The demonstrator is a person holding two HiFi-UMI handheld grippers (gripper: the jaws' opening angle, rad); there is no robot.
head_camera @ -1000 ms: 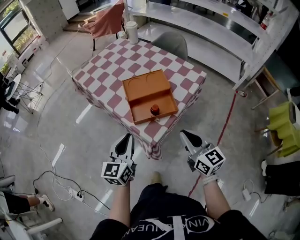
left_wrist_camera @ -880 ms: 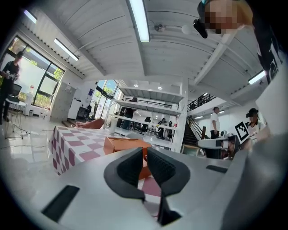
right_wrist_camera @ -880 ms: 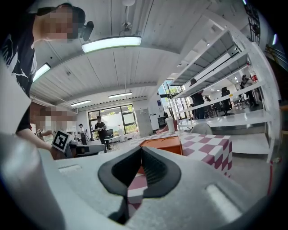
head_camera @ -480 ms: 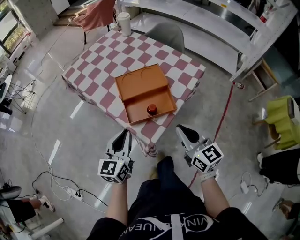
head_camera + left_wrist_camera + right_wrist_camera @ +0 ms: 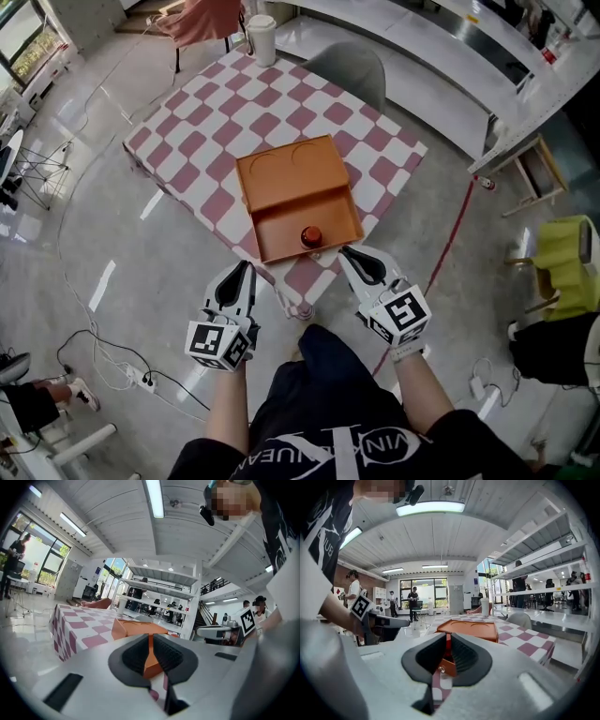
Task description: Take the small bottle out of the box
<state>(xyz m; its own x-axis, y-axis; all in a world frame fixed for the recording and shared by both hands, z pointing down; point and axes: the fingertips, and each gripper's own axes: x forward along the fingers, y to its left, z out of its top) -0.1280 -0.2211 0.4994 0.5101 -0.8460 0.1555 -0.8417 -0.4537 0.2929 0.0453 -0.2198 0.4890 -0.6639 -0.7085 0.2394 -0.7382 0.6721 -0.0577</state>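
Box (image 5: 298, 195) and small bottle (image 5: 310, 234) nearer the person than before.

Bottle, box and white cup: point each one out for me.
bottle (image 5: 311, 234), head view, its red top.
box (image 5: 291, 173), head view, bare far half.
cup (image 5: 261, 42), head view, its side wall.

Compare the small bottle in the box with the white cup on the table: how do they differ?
The small bottle is dark with a red top; the white cup is all white. The bottle looks far smaller than the cup. The bottle sits inside the orange box by the table's near corner; the cup stands at its far corner. Both appear upright.
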